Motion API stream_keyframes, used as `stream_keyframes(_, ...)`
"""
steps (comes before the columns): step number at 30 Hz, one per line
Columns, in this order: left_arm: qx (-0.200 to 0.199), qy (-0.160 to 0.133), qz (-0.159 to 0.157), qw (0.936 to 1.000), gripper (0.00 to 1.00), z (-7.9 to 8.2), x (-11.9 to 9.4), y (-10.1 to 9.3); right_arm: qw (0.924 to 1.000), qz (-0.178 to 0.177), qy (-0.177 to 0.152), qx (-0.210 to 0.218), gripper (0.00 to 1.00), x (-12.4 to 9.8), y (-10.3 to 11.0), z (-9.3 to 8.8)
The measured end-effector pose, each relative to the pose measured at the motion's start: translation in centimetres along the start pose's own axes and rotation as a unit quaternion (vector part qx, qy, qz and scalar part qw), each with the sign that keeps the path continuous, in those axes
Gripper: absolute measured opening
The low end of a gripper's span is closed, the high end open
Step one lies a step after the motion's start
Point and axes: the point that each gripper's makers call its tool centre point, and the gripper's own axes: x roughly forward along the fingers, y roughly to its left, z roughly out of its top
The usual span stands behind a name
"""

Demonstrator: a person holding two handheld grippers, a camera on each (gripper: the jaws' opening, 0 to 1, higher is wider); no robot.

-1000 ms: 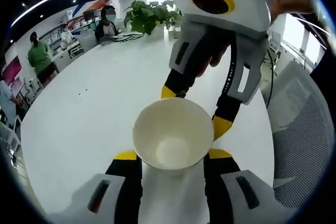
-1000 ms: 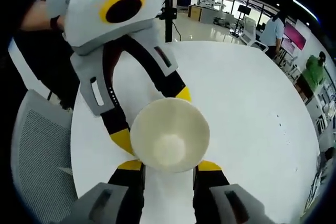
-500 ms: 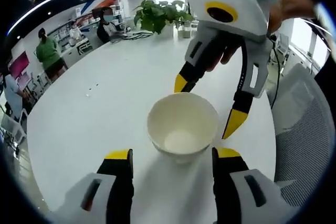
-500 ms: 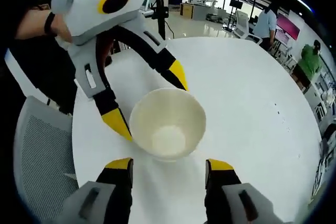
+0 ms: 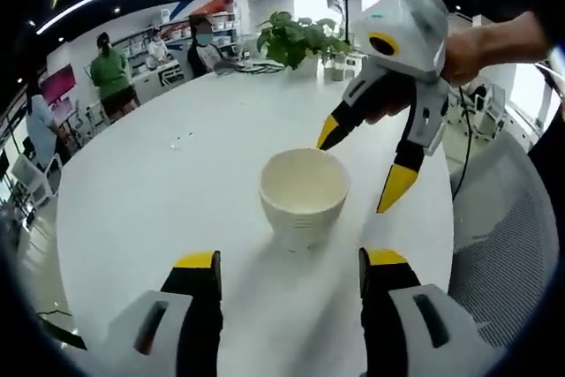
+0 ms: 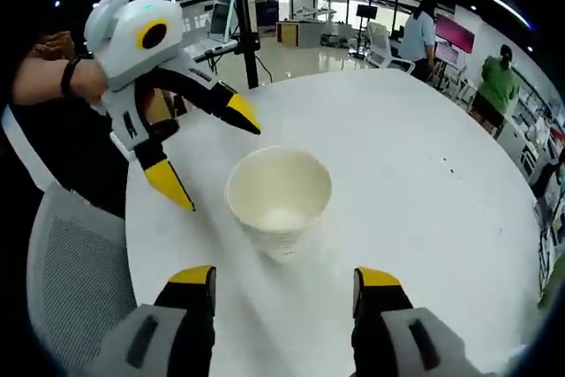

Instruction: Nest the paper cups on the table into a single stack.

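Note:
A stack of nested white paper cups (image 5: 305, 196) stands upright on the white round table (image 5: 159, 209), with the lower rims showing as ridges near its base. My left gripper (image 5: 291, 262) is open, its yellow-tipped jaws short of the stack and clear of it. My right gripper (image 5: 362, 162) hangs beyond the stack, open, tips pointing down at the cup's far rim without touching it. In the right gripper view the same stack (image 6: 278, 199) sits ahead of my open right gripper (image 6: 284, 278). The left gripper (image 6: 206, 149) hovers open to the stack's left.
A grey mesh chair (image 5: 508, 218) stands at the table's edge, and its back (image 6: 66, 280) is also in the right gripper view. Potted plants (image 5: 296, 39) sit at the table's far edge. Several people stand in the room behind. Small specks (image 5: 181, 139) lie on the table.
Both grippers let go of the cup stack, opened wider and drew back from it. The stack now stands free on the table and looks smaller in both views.

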Motion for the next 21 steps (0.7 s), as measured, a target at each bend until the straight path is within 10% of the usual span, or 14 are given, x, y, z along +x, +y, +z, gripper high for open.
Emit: stream_keyframes(21, -0.099, -0.043, 0.072, 0.9916, 0.66, -2.4, -4.5, -2.1, 0.9921, -0.037, -0.068, 0.099, 0.68, -4.1, 1.7, -3.7)
